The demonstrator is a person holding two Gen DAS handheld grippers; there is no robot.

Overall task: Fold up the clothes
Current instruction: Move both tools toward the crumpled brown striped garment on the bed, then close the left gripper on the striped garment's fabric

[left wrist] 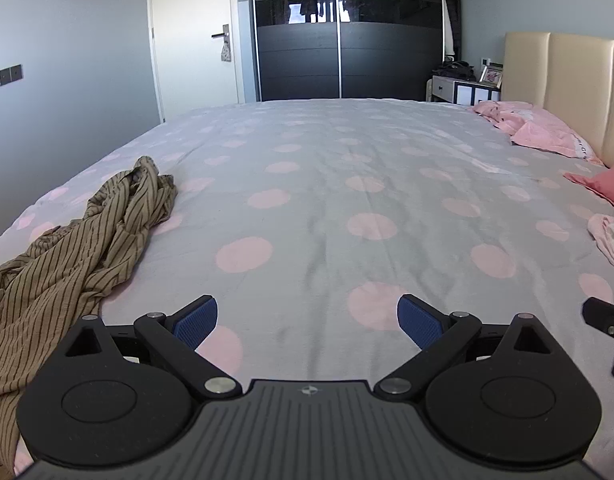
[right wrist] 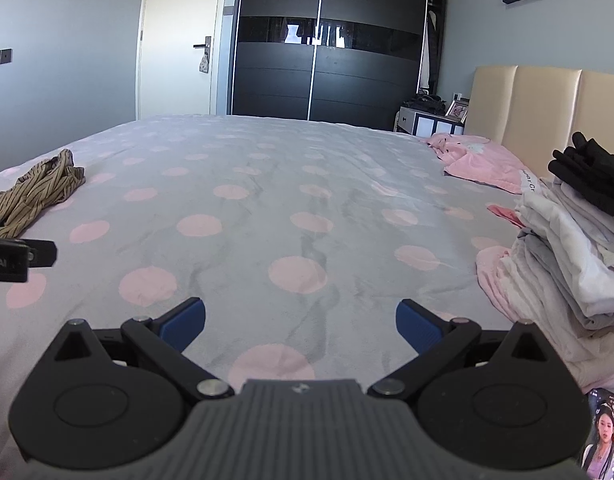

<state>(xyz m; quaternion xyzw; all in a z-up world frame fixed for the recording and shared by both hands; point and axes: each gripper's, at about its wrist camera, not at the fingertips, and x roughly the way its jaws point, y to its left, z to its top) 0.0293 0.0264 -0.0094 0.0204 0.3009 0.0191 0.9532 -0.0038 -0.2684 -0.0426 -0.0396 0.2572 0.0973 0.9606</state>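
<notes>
Both claws hover low over the bed [left wrist: 347,184], level and pointing toward the far wardrobe [left wrist: 347,32]. The left claw [left wrist: 307,322] has its jaws spread wide and holds nothing; the right claw [right wrist: 301,322] is likewise wide apart and empty. A crumpled striped garment [left wrist: 67,248] lies on the bed's left side, near the left claw. A stack of folded clothes [right wrist: 567,256] sits on the right, beside the right claw.

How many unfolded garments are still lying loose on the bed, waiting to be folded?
1: the crumpled brown striped garment lies at the left edge of the grey bed cover with pink dots. The stack of folded clothes at the right may hide others.
</notes>
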